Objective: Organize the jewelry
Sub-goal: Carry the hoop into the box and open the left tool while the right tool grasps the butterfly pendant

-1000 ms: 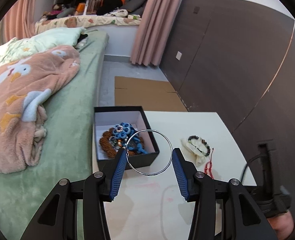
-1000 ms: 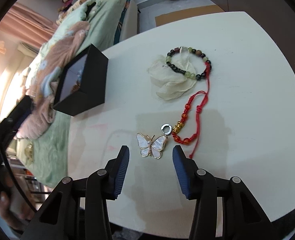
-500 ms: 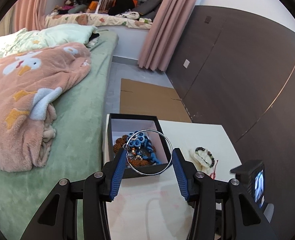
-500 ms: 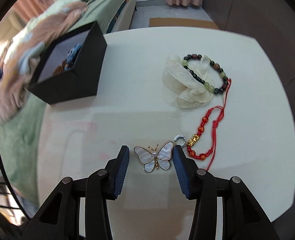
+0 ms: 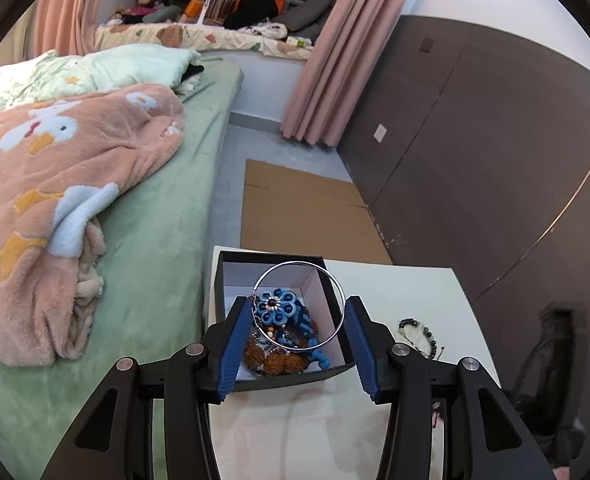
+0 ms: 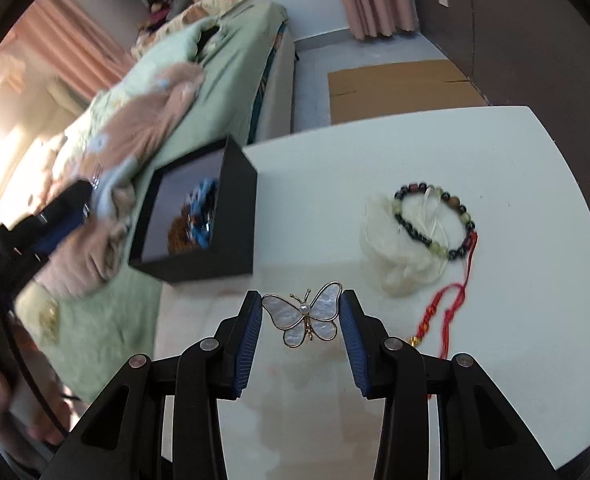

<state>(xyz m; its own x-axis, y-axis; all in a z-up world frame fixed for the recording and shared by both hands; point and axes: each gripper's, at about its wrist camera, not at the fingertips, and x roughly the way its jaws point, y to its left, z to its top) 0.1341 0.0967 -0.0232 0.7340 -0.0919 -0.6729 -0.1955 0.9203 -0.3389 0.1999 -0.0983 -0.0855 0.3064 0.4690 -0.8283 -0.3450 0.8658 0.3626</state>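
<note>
Tongs in the left hand [image 5: 297, 330] carry a thin silver hoop [image 5: 298, 305] between their blue pads [image 5: 235, 344]; the jaws are opening, yet the hoop's clasp side touches the pad at nine o'clock, while at three o'clock I cannot tell whether it touches. The hoop hangs over the black box [image 5: 279, 378], which sits at the worktop's [image 5: 399, 292] edge beside the bed [image 5: 155, 216]. Inside the box lie a blue flower ornament [image 5: 273, 307] and brown seed beads [image 5: 273, 362].

Right tongs [image 6: 299, 316] are closing on a pearly butterfly brooch [image 6: 305, 314], and both wing tips meet the pads. Black box [image 6: 231, 224] lies at about eleven o'clock from the brooch, well apart. At two o'clock a beaded bracelet [image 6: 435, 220] rests partly on a crumpled cream pouch [image 6: 399, 256]. A red cord [image 6: 451, 300] with a gold bead trails from the bracelet toward four o'clock, just beside the right pad. Beyond the worktop, a flat sheet of cardboard [image 6: 399, 88] lies on the floor at twelve o'clock. A pink blanket [image 5: 47, 208] covers the bed at nine o'clock in the left view.
</note>
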